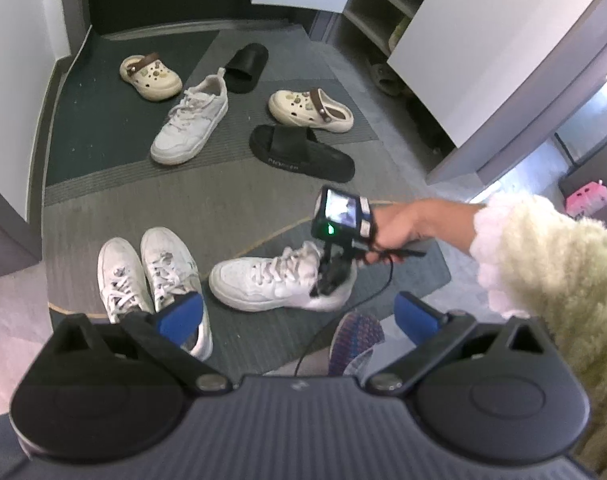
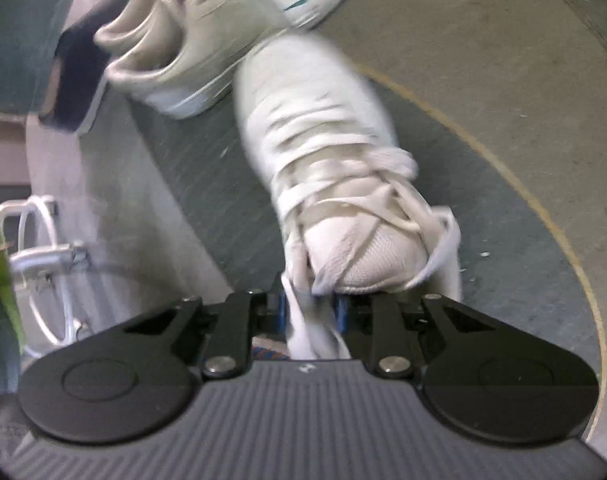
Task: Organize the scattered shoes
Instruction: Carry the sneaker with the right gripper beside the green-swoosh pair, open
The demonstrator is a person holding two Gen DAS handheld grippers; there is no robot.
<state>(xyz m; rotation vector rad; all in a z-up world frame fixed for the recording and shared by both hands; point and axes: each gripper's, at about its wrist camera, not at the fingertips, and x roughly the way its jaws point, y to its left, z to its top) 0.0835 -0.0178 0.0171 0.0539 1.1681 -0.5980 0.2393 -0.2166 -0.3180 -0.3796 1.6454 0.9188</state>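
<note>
From the left wrist cam, the left gripper (image 1: 299,316) hangs above the floor with its blue pads spread wide and nothing between them. Just past its left pad, around 7 o'clock, sits a pair of white sneakers (image 1: 147,276) side by side. Dead centre, the right gripper (image 1: 329,284) is stuck into the heel opening of a white high-top sneaker (image 1: 271,280) lying on the dark mat (image 1: 415,272), with the right hand (image 1: 399,228) on the handle. Farther up, around 12 o'clock, a white low-top sneaker (image 1: 191,120), two cream clogs (image 1: 149,76) (image 1: 309,110) and two black slides (image 1: 245,66) (image 1: 299,152) are scattered about, and an open shoe cabinet (image 1: 379,4) stands at 1 o'clock. Over on the right wrist cam, the gripper (image 2: 309,308) is pinched down on the high-top's (image 2: 323,152) heel collar, toe pointing off to 12 o'clock; the picture is blurry. The white pair (image 2: 223,20) shows at 11 o'clock.
</note>
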